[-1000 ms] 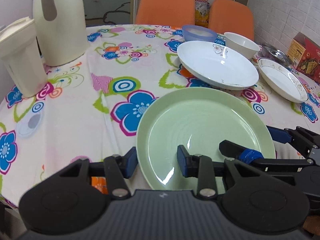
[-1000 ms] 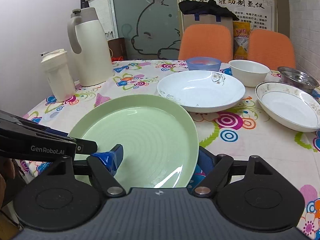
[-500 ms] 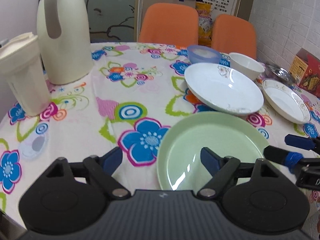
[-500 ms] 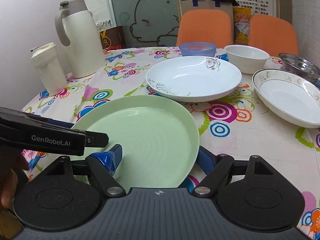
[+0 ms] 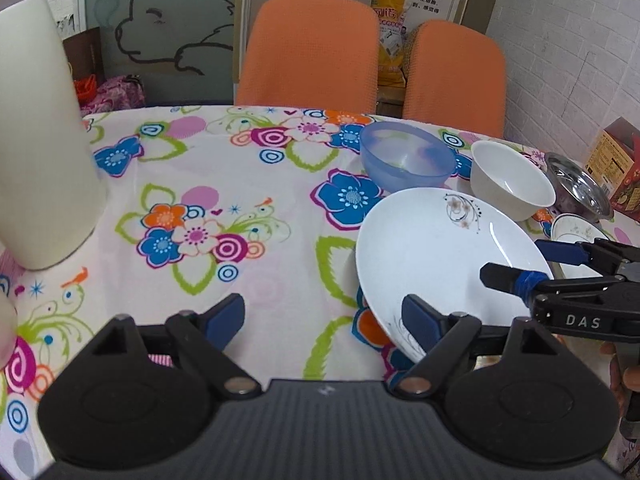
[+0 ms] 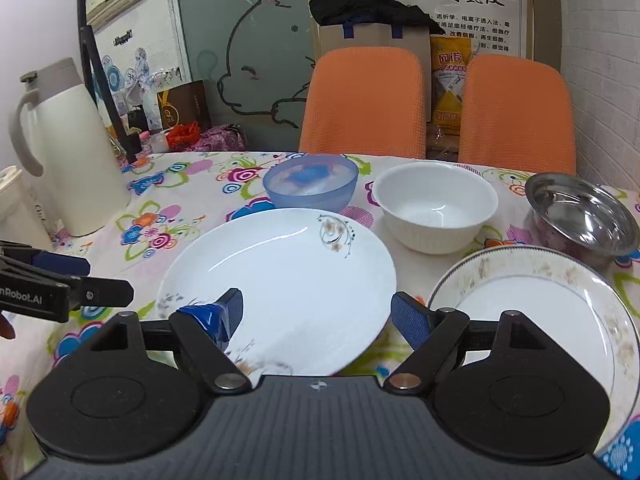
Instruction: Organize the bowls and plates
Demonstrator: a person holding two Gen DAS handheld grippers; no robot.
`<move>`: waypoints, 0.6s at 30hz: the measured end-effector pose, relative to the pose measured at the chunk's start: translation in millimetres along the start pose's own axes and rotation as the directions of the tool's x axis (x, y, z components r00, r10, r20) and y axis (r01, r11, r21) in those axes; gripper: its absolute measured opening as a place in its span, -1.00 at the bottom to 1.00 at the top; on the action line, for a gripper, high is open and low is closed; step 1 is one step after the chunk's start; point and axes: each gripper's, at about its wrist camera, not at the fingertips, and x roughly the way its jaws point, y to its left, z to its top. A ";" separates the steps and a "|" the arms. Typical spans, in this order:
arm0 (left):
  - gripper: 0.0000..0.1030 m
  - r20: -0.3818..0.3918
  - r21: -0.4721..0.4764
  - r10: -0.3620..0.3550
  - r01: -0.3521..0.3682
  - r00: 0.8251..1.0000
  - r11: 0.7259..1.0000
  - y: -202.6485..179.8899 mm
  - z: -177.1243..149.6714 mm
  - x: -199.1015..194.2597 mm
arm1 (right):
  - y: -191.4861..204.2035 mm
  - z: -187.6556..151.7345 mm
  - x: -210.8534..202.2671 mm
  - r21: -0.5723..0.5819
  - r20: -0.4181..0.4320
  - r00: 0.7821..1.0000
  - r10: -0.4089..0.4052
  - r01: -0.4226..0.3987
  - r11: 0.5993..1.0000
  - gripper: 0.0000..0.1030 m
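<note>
A white plate with a small flower motif lies on the flowered tablecloth. My right gripper hovers over the plate's near rim. Its jaws are opening, and no pad presses on the rim that lies under the gap. My left gripper is open and empty at the white plate's left edge, with its right finger over the rim. Behind stand a blue translucent bowl, a white bowl and a steel bowl. A gold-rimmed plate lies to the right.
A cream thermos jug and a pale lidded cup stand on the table's left side. Two orange chairs are pushed in at the far edge. A red carton sits at the far right by the brick wall.
The left gripper opened off the green plate's rim. Both grippers moved forward across the table; the green plate has dropped out of view and the white flower-motif plate now lies under them.
</note>
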 end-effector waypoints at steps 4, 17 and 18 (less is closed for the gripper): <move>0.63 -0.008 0.005 -0.010 0.010 1.000 1.000 7.4 0.7 8.9 | -3.4 5.5 30.6 -0.029 -0.072 0.997 -0.012 0.010 1.000 0.32; 0.63 -0.026 0.032 -0.011 0.012 1.000 0.999 5.7 6.4 33.0 | 14.8 4.8 39.2 -0.003 -0.063 0.998 -0.008 0.008 1.000 0.34; 0.63 -0.029 0.043 -0.005 0.006 1.000 0.999 2.7 7.7 35.9 | 14.6 3.3 37.4 -0.003 -0.065 0.998 -0.014 0.014 1.000 0.34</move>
